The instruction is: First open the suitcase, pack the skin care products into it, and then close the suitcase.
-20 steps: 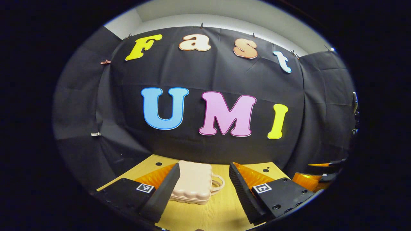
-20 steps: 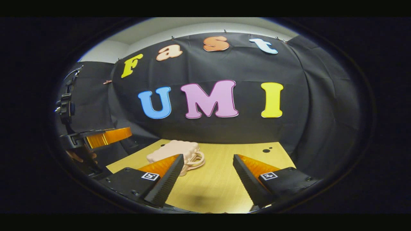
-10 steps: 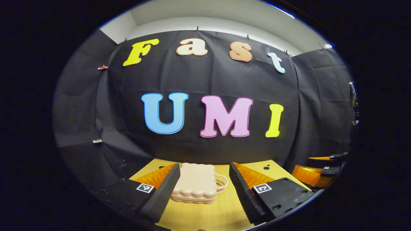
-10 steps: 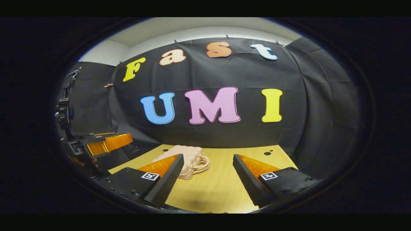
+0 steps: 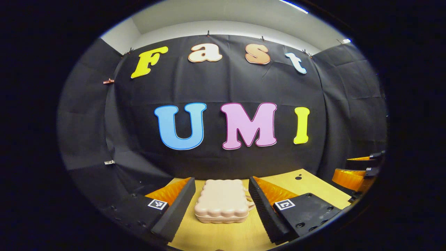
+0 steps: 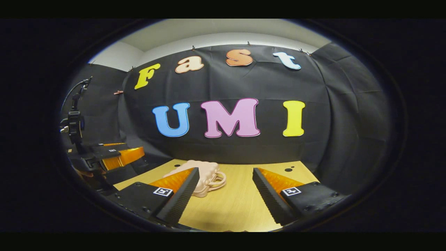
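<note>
While its two fingers stand spread wide apart with nothing between them, the left gripper (image 5: 218, 204) hangs above the wooden table (image 5: 226, 237), in the left gripper view. Straight ahead of it, framed in the gap between the fingers but farther off and touching neither, lies the small pink suitcase (image 5: 223, 200). The case is flat on the table with its scalloped lid closed, and its looped handle (image 5: 250, 203) pokes out on the side toward the left gripper's right finger. Beyond the case the table runs to the black cloth wall (image 5: 226, 87). Far off to that gripper's right, at the edge of the same view, the right gripper (image 5: 359, 170) shows in part.

In the right gripper view, the right gripper (image 6: 225, 193) is likewise released, fingers set wide and holding nothing, over bare table (image 6: 237, 205). The suitcase (image 6: 205, 174) sits ahead and to this gripper's left, partly hidden behind its left finger, the handle (image 6: 217, 179) turned toward the gap between the fingers. Farther to the left, off the table's edge, the left gripper (image 6: 111, 157) is seen from the side. Two small dark holes (image 6: 290, 169) mark the table's far end, ahead of the right finger.
</note>
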